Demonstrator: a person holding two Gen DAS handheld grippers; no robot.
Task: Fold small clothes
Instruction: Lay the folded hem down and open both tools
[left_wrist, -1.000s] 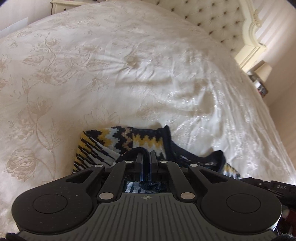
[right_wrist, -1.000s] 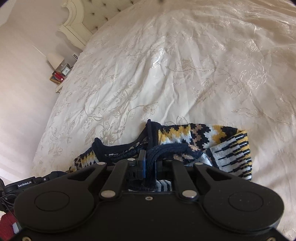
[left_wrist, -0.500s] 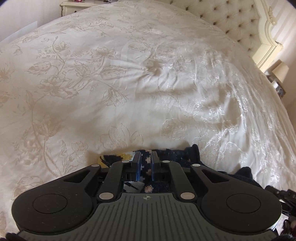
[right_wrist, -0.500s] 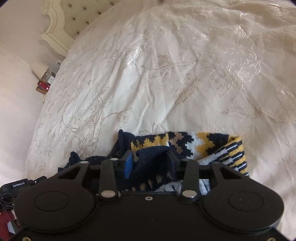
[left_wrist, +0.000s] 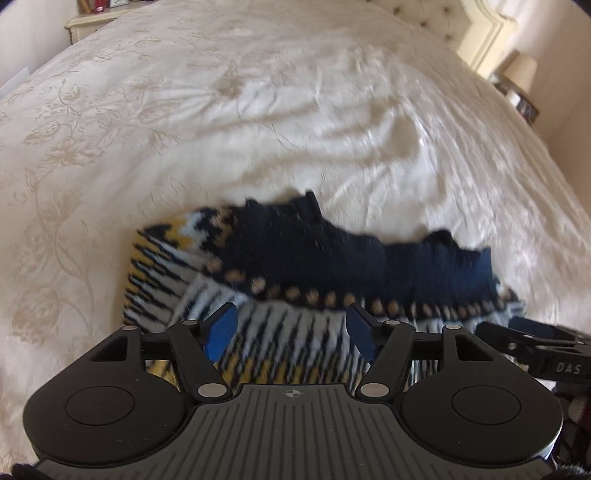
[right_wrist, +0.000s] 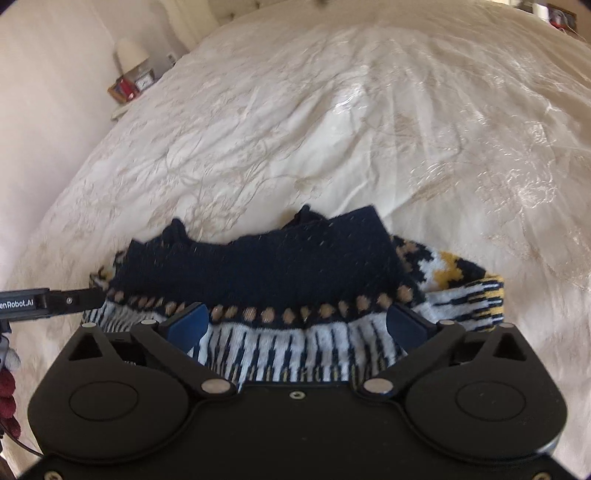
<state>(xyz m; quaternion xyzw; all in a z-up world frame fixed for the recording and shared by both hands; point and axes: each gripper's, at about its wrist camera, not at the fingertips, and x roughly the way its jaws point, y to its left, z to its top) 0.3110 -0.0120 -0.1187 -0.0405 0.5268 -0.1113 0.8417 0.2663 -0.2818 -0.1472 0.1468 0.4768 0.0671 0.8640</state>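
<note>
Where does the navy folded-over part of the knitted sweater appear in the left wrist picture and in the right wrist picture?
Left wrist view: the navy part lies in the middle, stretching to the right, above the open fingers.
Right wrist view: it lies in the middle, stretching to the left.
Shared landmark: the row of tan dots along its lower edge.

Knitted sweater (left_wrist: 306, 258) lies folded on bed (left_wrist: 258, 110), upper flap laid over lower layer. Left hand-held gripper (left_wrist: 291, 330) and right hand-held gripper (right_wrist: 295, 326) side by side above its near edge. Headboard (left_wrist: 476, 33) behind; lamp (right_wrist: 131, 55) beside bed.
</note>
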